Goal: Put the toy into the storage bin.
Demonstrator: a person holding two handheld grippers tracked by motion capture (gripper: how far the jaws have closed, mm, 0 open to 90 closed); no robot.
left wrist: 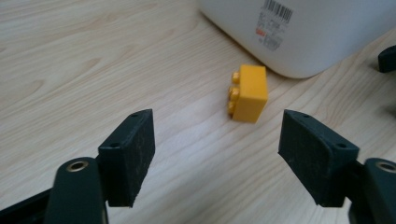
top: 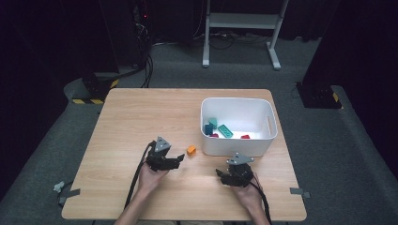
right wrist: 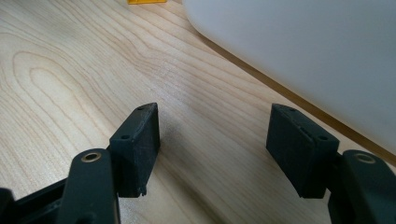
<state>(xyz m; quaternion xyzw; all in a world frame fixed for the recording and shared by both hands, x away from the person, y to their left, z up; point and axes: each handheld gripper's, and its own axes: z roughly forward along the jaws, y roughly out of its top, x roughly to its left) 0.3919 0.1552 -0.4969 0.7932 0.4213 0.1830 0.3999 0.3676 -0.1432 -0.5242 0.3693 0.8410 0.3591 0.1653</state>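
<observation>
A small orange-yellow brick [top: 191,150] lies on its side on the wooden table, studs facing left in the left gripper view, just in front of the white bin [top: 237,140]. My left gripper [top: 177,160] points at the brick [left wrist: 248,93] from a short way off, jaws open and empty. My right gripper [top: 224,177] hovers low over bare wood beside the bin's wall [right wrist: 299,51], jaws open with nothing between them. An edge of the brick [right wrist: 145,1] peeks in at the top of the right gripper view.
The bin [left wrist: 303,32] carries a barcode label and holds teal bricks [top: 224,131] and red ones [top: 245,137]. Wide bare table [top: 136,117] lies to the left. A white stand's legs [top: 239,21] rise behind the table on the grey carpet.
</observation>
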